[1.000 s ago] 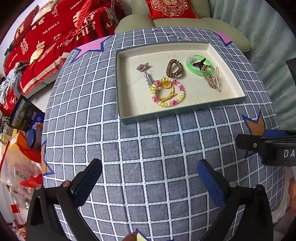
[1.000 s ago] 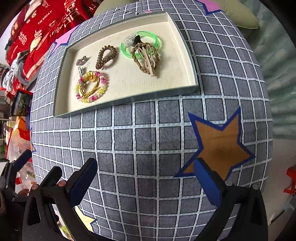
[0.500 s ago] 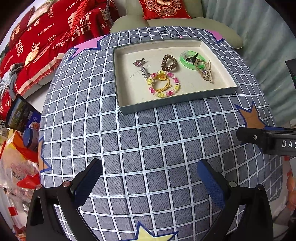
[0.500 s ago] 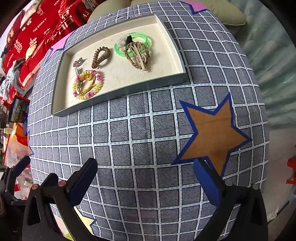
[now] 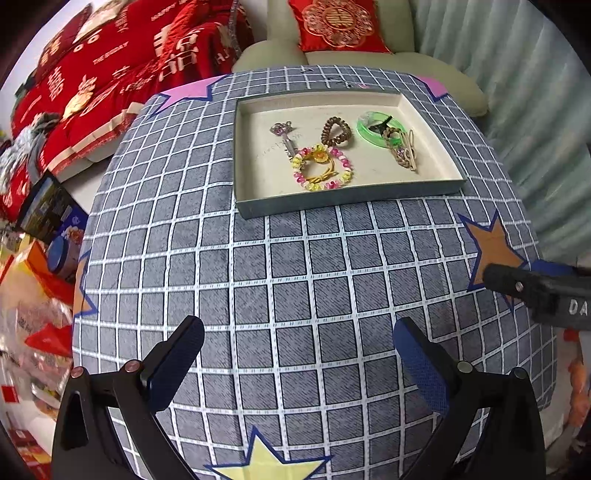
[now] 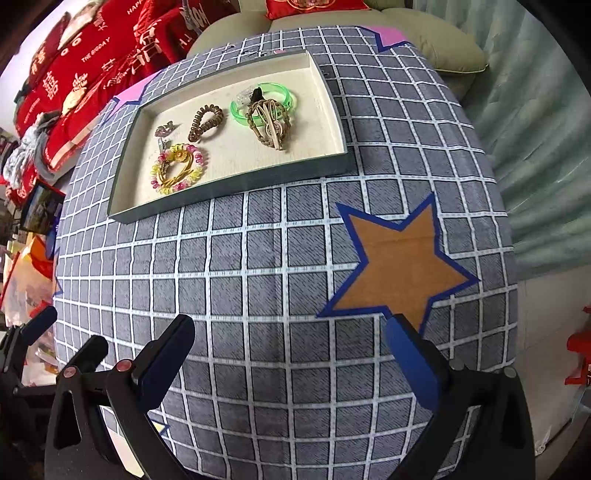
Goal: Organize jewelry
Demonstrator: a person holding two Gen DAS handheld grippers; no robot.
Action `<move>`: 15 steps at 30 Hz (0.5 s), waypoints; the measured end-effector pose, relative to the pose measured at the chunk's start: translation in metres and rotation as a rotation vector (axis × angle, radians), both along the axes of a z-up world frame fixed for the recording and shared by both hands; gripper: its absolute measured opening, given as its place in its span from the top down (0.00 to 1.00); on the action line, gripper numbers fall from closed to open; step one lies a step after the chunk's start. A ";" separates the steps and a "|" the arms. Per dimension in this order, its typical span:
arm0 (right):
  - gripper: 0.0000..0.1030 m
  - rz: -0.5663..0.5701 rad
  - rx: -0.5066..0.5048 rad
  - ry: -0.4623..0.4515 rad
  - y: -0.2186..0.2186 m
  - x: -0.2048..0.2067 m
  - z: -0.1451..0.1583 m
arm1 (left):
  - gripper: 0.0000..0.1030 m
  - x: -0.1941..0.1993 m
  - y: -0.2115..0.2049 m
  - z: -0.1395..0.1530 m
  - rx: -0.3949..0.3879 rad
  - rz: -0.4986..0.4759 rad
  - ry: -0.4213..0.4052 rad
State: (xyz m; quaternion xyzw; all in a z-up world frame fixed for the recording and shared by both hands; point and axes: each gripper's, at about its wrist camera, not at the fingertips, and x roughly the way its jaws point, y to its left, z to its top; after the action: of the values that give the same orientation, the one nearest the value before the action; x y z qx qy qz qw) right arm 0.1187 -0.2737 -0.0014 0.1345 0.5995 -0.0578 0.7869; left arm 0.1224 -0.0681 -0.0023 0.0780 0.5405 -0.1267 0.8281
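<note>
A shallow grey tray [image 5: 343,195] with a cream floor sits at the far side of the checked table; it also shows in the right wrist view [image 6: 236,192]. In it lie a pink and yellow bead bracelet [image 5: 322,168] [image 6: 177,169], a brown coil hair tie [image 5: 335,131] [image 6: 205,122], a green bangle [image 5: 375,125] [image 6: 264,99], a braided brown piece [image 5: 404,151] [image 6: 269,122] and a small silver and pink charm [image 5: 282,134] [image 6: 164,131]. My left gripper [image 5: 299,354] and right gripper [image 6: 290,350] are both open and empty, well short of the tray.
The table wears a grey checked cloth with star patches, one orange [image 6: 397,264]. Red bedding [image 5: 92,74] and a red cushion [image 5: 332,22] lie beyond. Boxes and bags [image 5: 40,236] crowd the floor to the left. The right gripper's body [image 5: 535,291] shows at the left view's right edge.
Both grippers have drawn back from the tray, which now looks smaller and farther. Both stay open and empty. The jewelry has not moved.
</note>
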 end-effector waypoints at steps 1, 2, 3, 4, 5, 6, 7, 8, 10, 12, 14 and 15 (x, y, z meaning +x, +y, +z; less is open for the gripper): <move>0.00 0.000 -0.005 -0.006 0.000 -0.003 0.001 | 0.00 -0.002 0.002 0.001 -0.011 0.013 -0.006; 0.00 -0.001 -0.010 -0.012 0.000 -0.006 0.003 | 0.00 -0.004 0.004 0.003 -0.020 0.023 -0.013; 0.00 -0.002 -0.014 -0.020 0.000 -0.009 0.004 | 0.00 -0.006 0.006 0.004 -0.026 0.030 -0.017; 0.00 -0.005 -0.015 -0.025 0.000 -0.011 0.006 | 0.00 -0.008 0.008 0.006 -0.035 0.038 -0.025; 0.00 -0.009 -0.016 -0.035 0.000 -0.014 0.007 | 0.00 -0.010 0.010 0.007 -0.043 0.044 -0.030; 0.00 -0.014 -0.016 -0.044 0.000 -0.017 0.009 | 0.00 -0.011 0.012 0.008 -0.047 0.048 -0.034; 0.00 -0.017 -0.016 -0.052 0.000 -0.019 0.011 | 0.00 -0.013 0.014 0.010 -0.053 0.052 -0.040; 0.00 -0.021 -0.018 -0.061 0.001 -0.021 0.013 | 0.00 -0.015 0.015 0.011 -0.055 0.052 -0.045; 0.00 -0.023 -0.023 -0.076 0.003 -0.025 0.016 | 0.00 -0.017 0.017 0.013 -0.056 0.055 -0.052; 0.00 -0.021 -0.038 -0.104 0.005 -0.030 0.023 | 0.00 -0.019 0.019 0.016 -0.061 0.059 -0.059; 0.00 -0.015 -0.050 -0.127 0.009 -0.034 0.029 | 0.00 -0.022 0.021 0.018 -0.059 0.061 -0.063; 0.00 -0.010 -0.062 -0.142 0.011 -0.036 0.033 | 0.00 -0.024 0.022 0.019 -0.058 0.062 -0.067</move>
State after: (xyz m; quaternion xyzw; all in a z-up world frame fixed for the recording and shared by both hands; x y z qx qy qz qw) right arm 0.0828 -0.2627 0.0319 0.1170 0.5396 -0.0705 0.8308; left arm 0.0988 -0.0459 0.0162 0.0415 0.5108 -0.1140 0.8511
